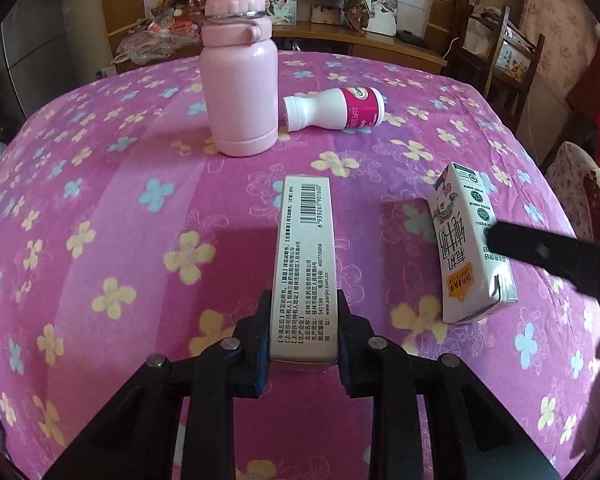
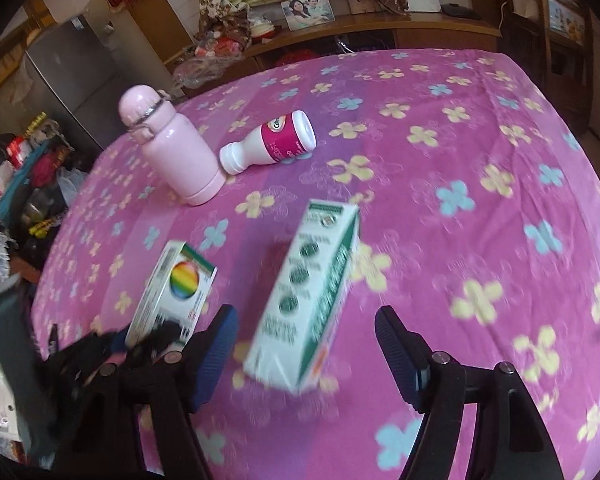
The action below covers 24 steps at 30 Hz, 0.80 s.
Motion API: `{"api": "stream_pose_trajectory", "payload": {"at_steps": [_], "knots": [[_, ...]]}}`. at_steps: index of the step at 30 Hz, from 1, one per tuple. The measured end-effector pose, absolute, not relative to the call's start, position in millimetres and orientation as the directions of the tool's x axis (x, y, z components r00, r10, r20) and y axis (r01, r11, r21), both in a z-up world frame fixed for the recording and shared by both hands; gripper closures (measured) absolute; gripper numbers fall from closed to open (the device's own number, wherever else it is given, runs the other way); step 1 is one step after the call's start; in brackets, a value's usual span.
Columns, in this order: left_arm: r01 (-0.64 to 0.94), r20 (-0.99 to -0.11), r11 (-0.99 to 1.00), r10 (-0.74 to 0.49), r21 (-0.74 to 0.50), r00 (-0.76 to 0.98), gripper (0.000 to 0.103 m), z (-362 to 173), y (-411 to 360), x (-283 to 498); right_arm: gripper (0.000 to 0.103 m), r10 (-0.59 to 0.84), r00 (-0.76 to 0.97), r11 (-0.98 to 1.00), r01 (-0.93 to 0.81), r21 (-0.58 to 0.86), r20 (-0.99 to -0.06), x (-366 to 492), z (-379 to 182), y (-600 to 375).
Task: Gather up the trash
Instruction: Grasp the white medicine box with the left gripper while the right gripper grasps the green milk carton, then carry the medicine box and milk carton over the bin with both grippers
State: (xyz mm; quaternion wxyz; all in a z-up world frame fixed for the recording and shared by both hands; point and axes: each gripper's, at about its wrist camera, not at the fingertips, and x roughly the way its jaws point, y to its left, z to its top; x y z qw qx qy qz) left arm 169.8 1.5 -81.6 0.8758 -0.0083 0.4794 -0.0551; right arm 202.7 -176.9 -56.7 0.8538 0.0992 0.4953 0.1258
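Between left tool (image 1: 303, 320) pads: box (image 1: 305, 264), base hidden | carton (image 2: 304, 304) blurred, seemingly upright

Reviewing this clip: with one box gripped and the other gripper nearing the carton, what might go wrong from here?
1. The left gripper pinches the medicine box only at its near end, so it may droop or slip when lifted.
2. The milk carton stands between the open right gripper pads; a nudge could topple it.
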Motion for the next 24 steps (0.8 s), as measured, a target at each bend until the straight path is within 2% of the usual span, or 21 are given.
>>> {"api": "stream_pose_trajectory", "payload": {"at_steps": [4, 9, 10, 11, 12, 24], "knots": [[0.083, -0.844, 0.994, -0.103, -0.069, 0.526, 0.075, -86.0, 1.1, 172.1, 0.029, 0.264, 0.455, 0.964, -0.101, 0.245, -0.851, 226.2, -67.0, -164.9], [0.069, -0.852, 0.994, -0.108, -0.084, 0.512, 0.075, -89.8, 3.2, 179.2, 0.031, 0.294, 0.418, 0.954, -0.076, 0.289, -0.860, 236.6, -82.5, -167.3], [0.066, -0.855, 0.994, -0.109, -0.087, 0.508, 0.075, -91.7, 3.9, 180.5, 0.044, 0.292, 0.422, 0.955, -0.083, 0.284, -0.858, 235.4, -83.4, -167.7], [0.062, -0.856, 0.994, -0.106, -0.087, 0.506, 0.074, -93.7, 4.4, 181.7, 0.051, 0.285, 0.425, 0.958, -0.090, 0.274, -0.859, 233.7, -83.4, -167.3], [0.058, -0.858, 0.995, -0.104, -0.086, 0.503, 0.073, -95.4, 4.8, 182.6, 0.054, 0.289, 0.427, 0.957, -0.101, 0.272, -0.857, 231.7, -83.2, -167.6], [0.069, -0.842, 0.991, -0.137, -0.119, 0.522, 0.075, -95.6, 0.6, 170.0, 0.055, 0.313, 0.435, 0.947, -0.207, 0.244, -0.844, 171.0, -70.0, -182.6]]}}
